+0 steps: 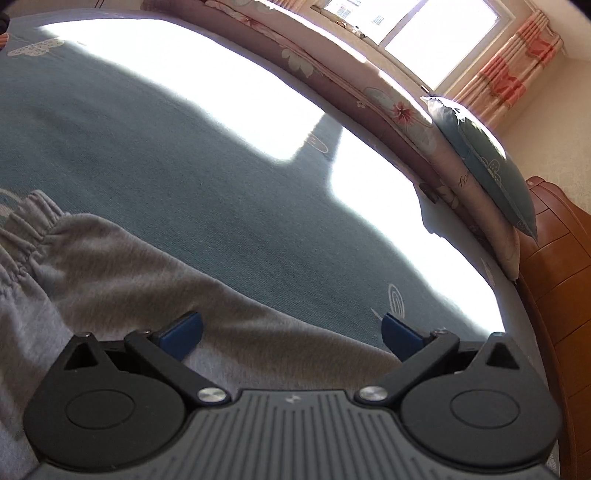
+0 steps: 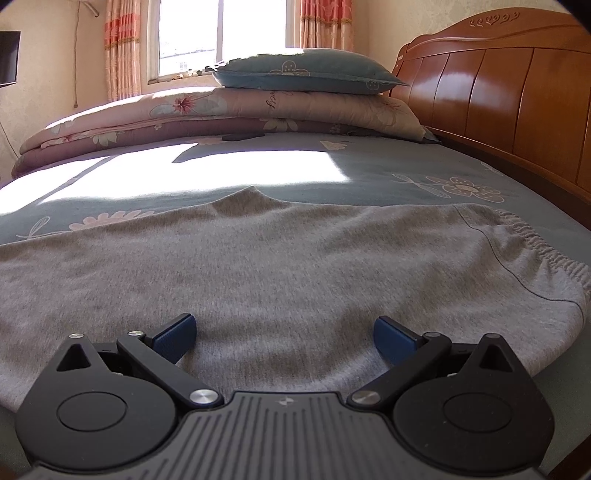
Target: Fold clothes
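Grey sweatpants lie spread flat across the teal bedsheet, the elastic waistband bunched at the right. My right gripper hovers low over the near part of the grey fabric, open, with nothing between its blue pads. In the left wrist view the same grey sweatpants fill the lower left, their gathered waistband at the far left. My left gripper is open above the fabric's edge, empty, its blue pads wide apart.
A folded floral quilt with a teal pillow on top lies along the far side of the bed. The wooden headboard stands at the right. Strong sunlight from the window washes out patches of the sheet.
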Motion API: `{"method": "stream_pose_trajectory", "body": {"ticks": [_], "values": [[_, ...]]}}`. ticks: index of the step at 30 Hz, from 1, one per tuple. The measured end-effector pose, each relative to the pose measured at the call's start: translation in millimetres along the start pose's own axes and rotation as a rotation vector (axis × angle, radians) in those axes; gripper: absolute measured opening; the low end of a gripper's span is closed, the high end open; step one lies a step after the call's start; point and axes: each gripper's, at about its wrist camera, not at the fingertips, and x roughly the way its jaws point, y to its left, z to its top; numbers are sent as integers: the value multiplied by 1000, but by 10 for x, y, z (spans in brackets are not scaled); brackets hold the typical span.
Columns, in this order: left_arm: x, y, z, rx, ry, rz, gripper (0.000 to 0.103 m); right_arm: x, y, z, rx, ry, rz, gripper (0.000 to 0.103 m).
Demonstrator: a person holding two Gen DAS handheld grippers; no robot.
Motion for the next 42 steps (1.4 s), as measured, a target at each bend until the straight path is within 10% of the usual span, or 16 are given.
{"method": "stream_pose_trajectory", "body": {"ticks": [5, 12, 22, 31, 37, 42], "values": [[-196, 151, 61, -30, -82, 148, 102, 2, 24, -7, -1, -4, -15, 103], [-186, -242, -151, 112, 127, -142, 102, -2, 34, -18, 1, -11, -24, 103], [-343, 115, -65, 39, 74, 333, 102, 0, 26, -15, 5, -11, -23, 103], [-256, 101, -44, -46, 39, -23, 102, 5, 35, -9, 5, -10, -27, 103], [-331, 419, 36, -169, -48, 135, 102, -8, 28, -12, 6, -9, -25, 103], [-558, 659, 50, -283, -123, 2, 102, -14, 19, -5, 13, -7, -22, 103]]}}
